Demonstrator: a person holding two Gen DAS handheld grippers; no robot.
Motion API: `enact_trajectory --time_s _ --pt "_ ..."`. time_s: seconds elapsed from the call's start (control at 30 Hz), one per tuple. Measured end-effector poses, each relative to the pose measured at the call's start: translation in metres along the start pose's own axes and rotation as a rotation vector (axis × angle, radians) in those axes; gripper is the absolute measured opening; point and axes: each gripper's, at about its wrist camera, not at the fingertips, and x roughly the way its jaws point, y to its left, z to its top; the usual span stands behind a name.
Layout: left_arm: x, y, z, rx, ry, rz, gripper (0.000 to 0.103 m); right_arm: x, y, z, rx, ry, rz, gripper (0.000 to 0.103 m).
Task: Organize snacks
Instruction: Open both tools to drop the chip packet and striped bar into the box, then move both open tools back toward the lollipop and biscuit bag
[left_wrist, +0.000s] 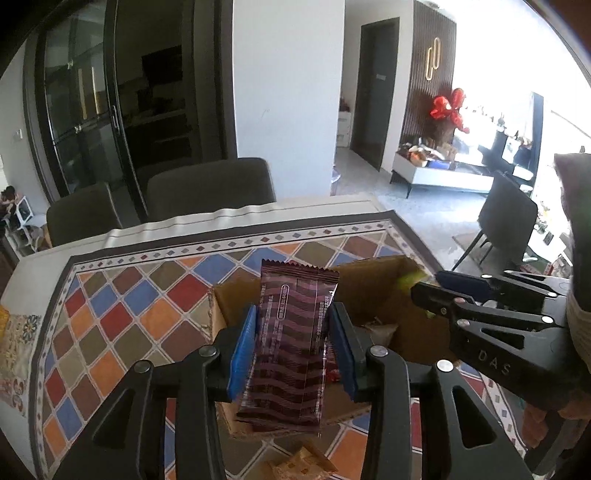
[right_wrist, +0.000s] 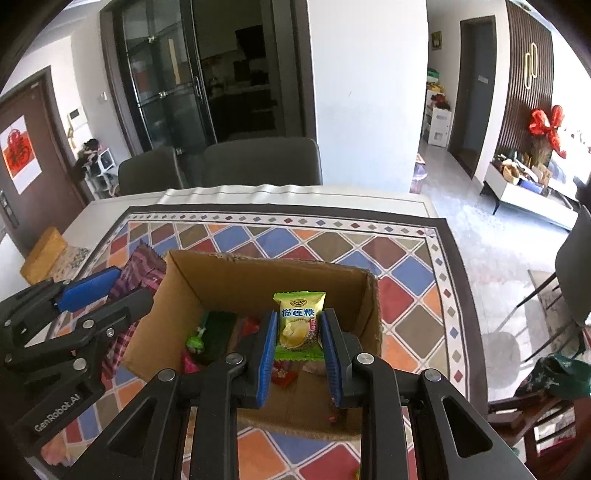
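Chinese lettering marks your right gripper's (right_wrist: 298, 345) clamped green candy (right_wrist: 298, 320) above the box (right_wrist: 258, 280); left gripper (left_wrist: 291, 350) pinches a maroon wrapper (left_wrist: 291, 339) over its rim.

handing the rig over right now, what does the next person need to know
Left hand-held gripper: shut on a maroon striped snack packet, held by the cardboard box.
Right hand-held gripper: shut on a green durian candy, above the box opening.
Done: several wrapped snacks already lie in the box.
Left: drop both held items in; tan packets still lie on the tablecloth.
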Motion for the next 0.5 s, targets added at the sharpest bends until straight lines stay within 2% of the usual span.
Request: enact_trajectory --time_s 0.07,0.1,0.27,0.5 --pt "-0.001 0.001 -0.001 -0.010 -0.001 0.032 0.054 0.002 0.001 0.001 0.002 0.014 -0.021 0.041" --pt "-0.003 0.002 -0.003 -0.015 -0.005 0.035 0.056 0.001 0.001 0.000 0.004 0.014 -0.034 0.054" --pt "-0.010 0.000 -0.017 -0.006 0.010 0.051 0.060 -0.009 0.002 -0.007 -0.005 0.005 -0.081 0.055" --pt "-0.027 -0.003 -0.037 -0.011 0.028 0.063 0.063 -0.021 -0.001 -0.025 0.027 0.024 -0.082 0.055"
